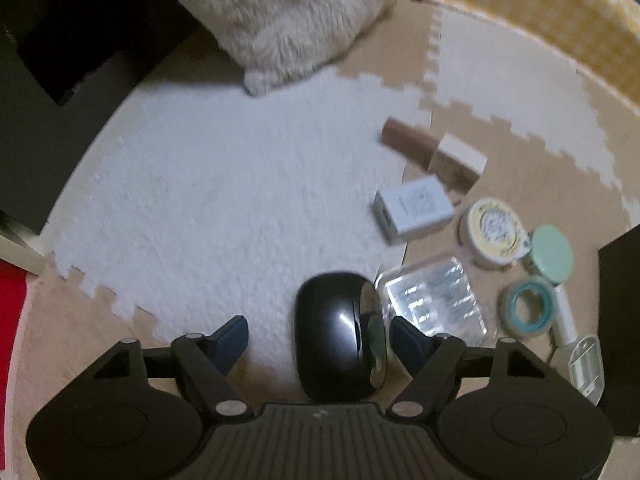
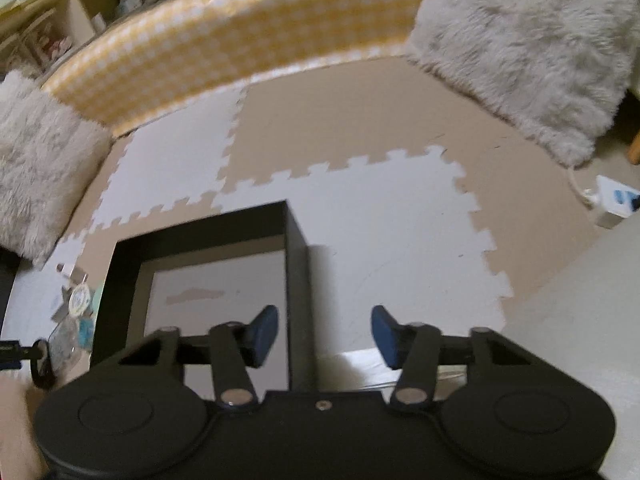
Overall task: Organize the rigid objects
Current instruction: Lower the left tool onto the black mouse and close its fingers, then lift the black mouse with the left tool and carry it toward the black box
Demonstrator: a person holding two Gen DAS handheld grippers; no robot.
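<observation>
My left gripper [image 1: 316,338] points steeply down at the foam puzzle mat [image 1: 224,184], its blue pads apart. A black computer mouse [image 1: 338,334] lies between them. The right pad [image 1: 404,340] sits just beside the mouse's side, though blur keeps me from telling whether it touches. The left pad [image 1: 230,342] stands clear of it, so I am not clamped on anything.

The other small things cluster toward the mat's right side, beyond the mouse: a clear plastic case [image 1: 434,300] touching the mouse's right flank, a white USB charger [image 1: 414,208], a brown and cream block [image 1: 434,152], a round tin with a yellow lid [image 1: 494,232], a mint green disc [image 1: 552,254], a roll of teal tape [image 1: 528,308], and a small clear holder [image 1: 584,364] at the far right. To the left of the mouse the white tile is bare and wide up to a fluffy cushion [image 1: 288,16].

My right gripper [image 2: 324,334] also has its pads apart and holds nothing. It straddles the right wall of a black open box [image 2: 296,280]. The left pad [image 2: 264,334] is inside the box and the right pad [image 2: 384,336] outside over white mat. Ahead lie open tiles up to a yellow checked bolster [image 2: 240,32].
</observation>
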